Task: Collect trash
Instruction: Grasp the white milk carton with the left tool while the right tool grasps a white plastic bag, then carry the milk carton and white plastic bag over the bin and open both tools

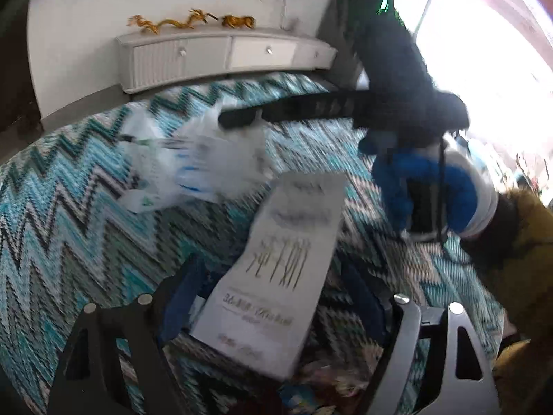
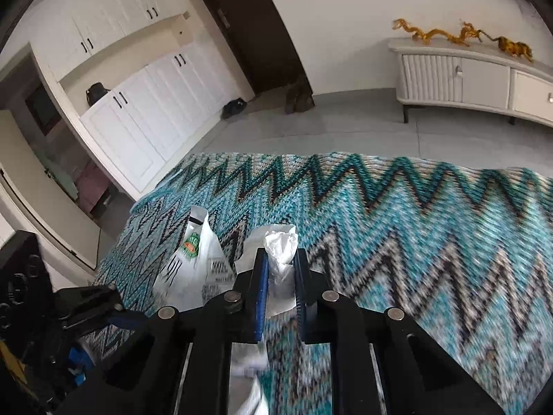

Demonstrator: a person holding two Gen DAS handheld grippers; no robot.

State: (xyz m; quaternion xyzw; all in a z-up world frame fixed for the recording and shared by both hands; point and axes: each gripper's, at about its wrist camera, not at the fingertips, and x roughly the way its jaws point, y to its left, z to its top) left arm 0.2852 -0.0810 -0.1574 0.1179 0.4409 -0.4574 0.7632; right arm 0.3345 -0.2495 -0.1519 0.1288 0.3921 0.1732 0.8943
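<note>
1. Left wrist view: the left claw (image 1: 273, 297) is standing wide, its fingers either side of a white printed paper bag (image 1: 273, 276) that is lying on the zigzag rug (image 1: 69, 207). The fingers are not pressing it, so this item is judged not yet collected.
2. Further off, the right claw (image 1: 242, 117) is carrying a blurred white plastic bag (image 1: 193, 166) above the rug.
3. Right wrist view: the right claw (image 2: 280, 276) is closing narrowly on crumpled white plastic (image 2: 281, 259), with a printed plastic bag (image 2: 193, 263) hanging just beside it.
4. Judgement: collection is partly done, with one bundle in hand and the paper bag outstanding. No bin is showing in either view.
</note>
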